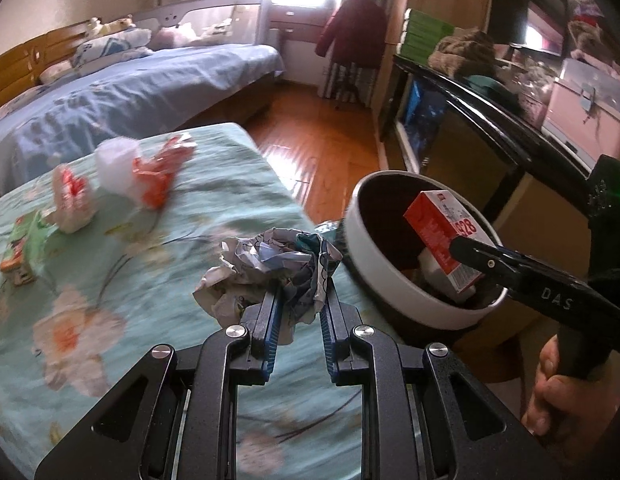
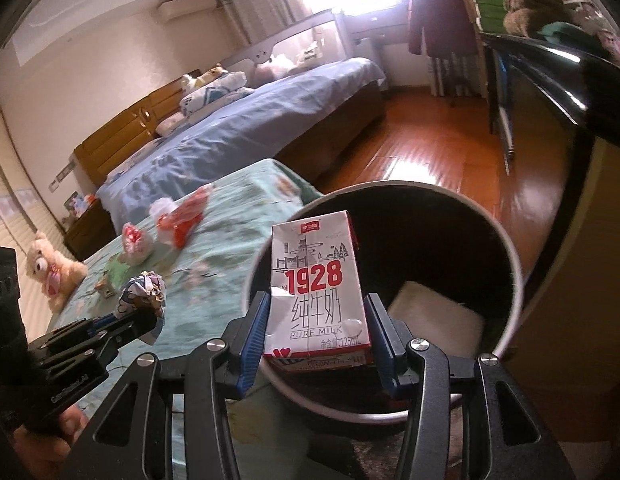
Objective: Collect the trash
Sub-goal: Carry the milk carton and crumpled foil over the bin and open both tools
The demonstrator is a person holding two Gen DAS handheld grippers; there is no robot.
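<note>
From the left wrist view, nearest the lens, the left gripper (image 1: 298, 300) has its blue-padded fingers (image 1: 270, 320) clenched on a crumpled paper ball (image 1: 270, 268), a shapeless wad with no clear long axis, held above the floral teal bed cover (image 1: 110, 280) near its right edge. Further back on the cover lie a red-and-white wrapper (image 1: 72, 198), a white and orange plastic wrapper (image 1: 142, 168) and a small green carton (image 1: 24, 248), all blurred. To the right stands the white-rimmed trash bin (image 1: 389, 288), and the right gripper (image 1: 465, 252) reaches in from the right edge over it, grasping a red and white milk carton (image 1: 439, 244) whose long axis runs diagonally across the bin's mouth. From the right wrist view, the right gripper (image 2: 315, 332) has its fingers (image 2: 254, 332) pressed on both sides of the milk carton (image 2: 315, 292) near its base; the carton stands upright in this frame, long axis pointing away from the camera along the fingers, printed front facing the lens, above the open trash bin (image 2: 509, 272). A pale object (image 2: 433, 312) lies inside the bin. At left, the left gripper (image 2: 150, 312) holds the paper ball (image 2: 144, 292) over the bed cover (image 2: 230, 240).
</note>
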